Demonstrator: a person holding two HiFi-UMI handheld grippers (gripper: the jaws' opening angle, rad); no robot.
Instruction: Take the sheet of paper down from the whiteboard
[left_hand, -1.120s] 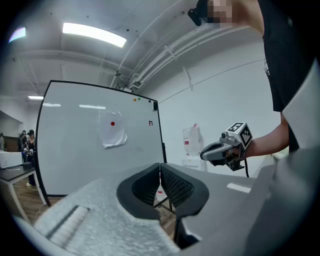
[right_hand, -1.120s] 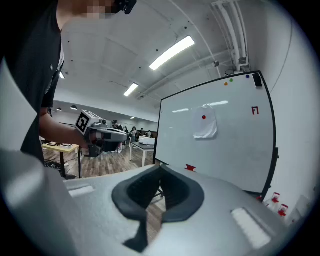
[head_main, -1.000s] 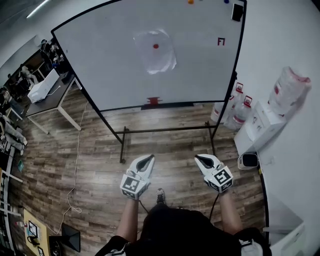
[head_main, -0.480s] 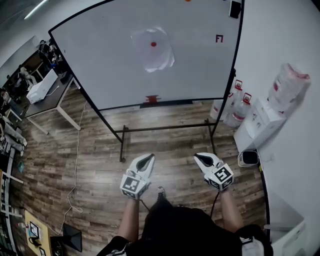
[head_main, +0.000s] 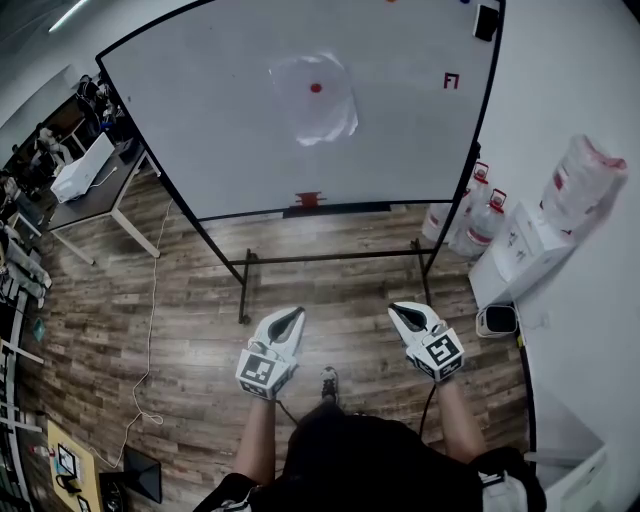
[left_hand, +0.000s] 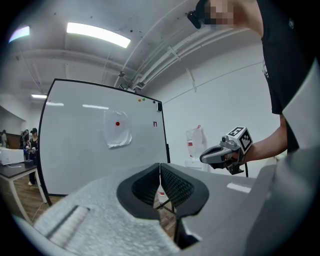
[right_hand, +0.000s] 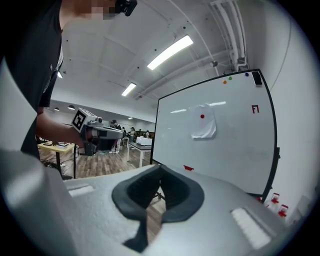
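Open-plan office or lab workspace, not a home.

- Large whiteboard (head_main: 200, 130) on a black floor stand, upper centre of the head view.
- Wood-plank floor (head_main: 130, 300) throughout; a loose cable (head_main: 152, 330) trails across it at left.
- Counter (head_main: 105, 195) with white equipment on it at the left edge, more cluttered work surfaces beyond it toward the upper left.
- Long strip lights (right_hand: 170, 52) on a bare white ceiling, with exposed pipes (right_hand: 232, 30) running along it.
- Big water jugs (head_main: 480, 215) with red caps stand against the right wall, white cartons (head_main: 530, 250) just beside them.
- People (left_hand: 33, 139) stand among rows of counters in the far background.
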